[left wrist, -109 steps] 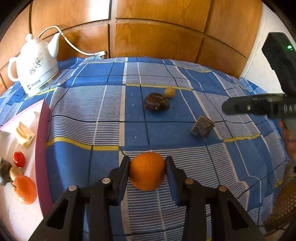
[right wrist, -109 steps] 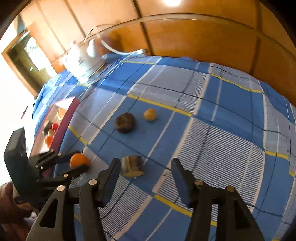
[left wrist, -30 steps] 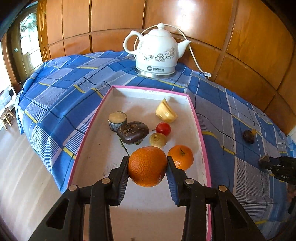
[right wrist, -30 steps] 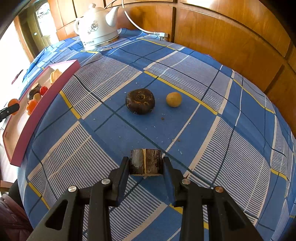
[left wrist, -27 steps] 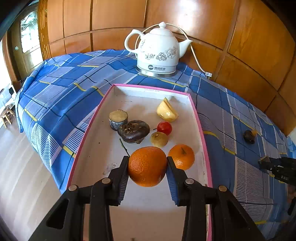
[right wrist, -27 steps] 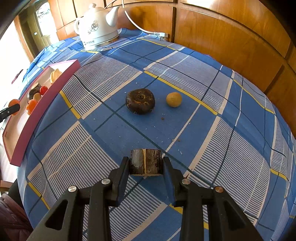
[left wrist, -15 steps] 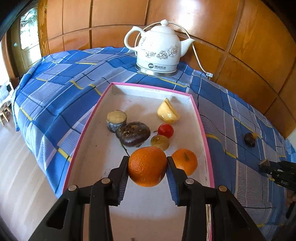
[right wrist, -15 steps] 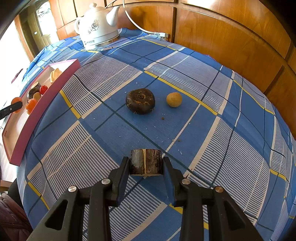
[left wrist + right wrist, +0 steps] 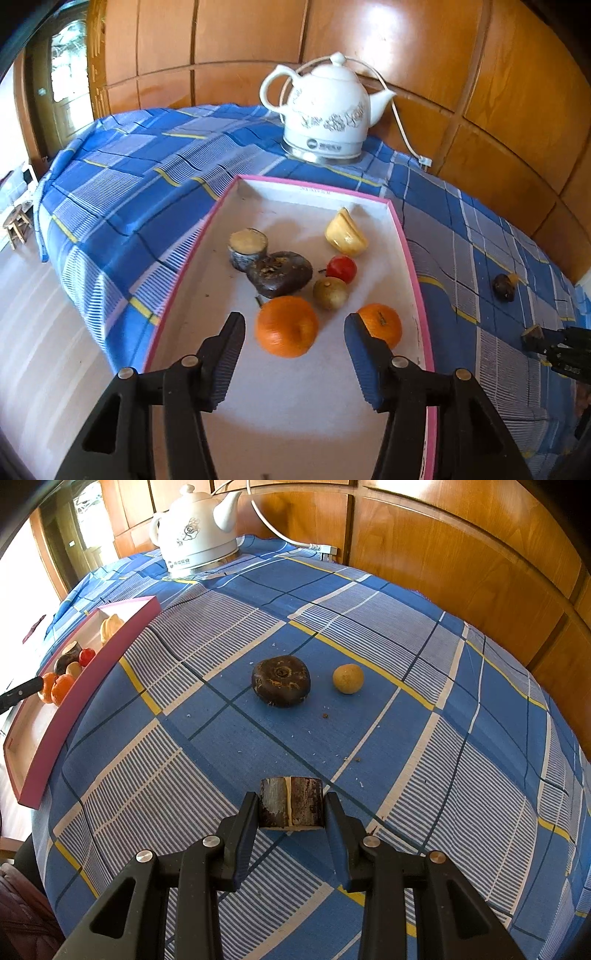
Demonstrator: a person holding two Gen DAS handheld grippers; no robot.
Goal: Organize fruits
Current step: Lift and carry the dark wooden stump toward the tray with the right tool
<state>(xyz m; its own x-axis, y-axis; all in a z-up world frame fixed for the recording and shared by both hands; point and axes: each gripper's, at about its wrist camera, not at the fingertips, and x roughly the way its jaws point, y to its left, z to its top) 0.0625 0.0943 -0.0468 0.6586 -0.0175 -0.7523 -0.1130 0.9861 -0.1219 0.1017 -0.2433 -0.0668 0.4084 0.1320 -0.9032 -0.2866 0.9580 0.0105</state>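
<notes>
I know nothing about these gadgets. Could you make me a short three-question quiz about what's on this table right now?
1. True or false: the left gripper still squeezes the big orange.
2. What does the right gripper grip: (a) the yellow ball, (b) the dark cylinder piece, (c) the kettle?
3. How many pieces lie loose on the cloth beyond the right gripper?

Key: 1 false, its jaws are opening, pads clear. 2 b. 3 two.

A tray (image 9: 410,258) lies on the counter (image 9: 424,738) near its left edge, a kettle (image 9: 325,107) behind it at the back edge. In the tray, two oranges (image 9: 287,326) lie nearest, smaller fruits behind. Mid-counter, a flat round fruit (image 9: 280,680) lies just left of a small ball-shaped fruit (image 9: 348,678); a cut stump piece (image 9: 291,803) lies before them.
</notes>
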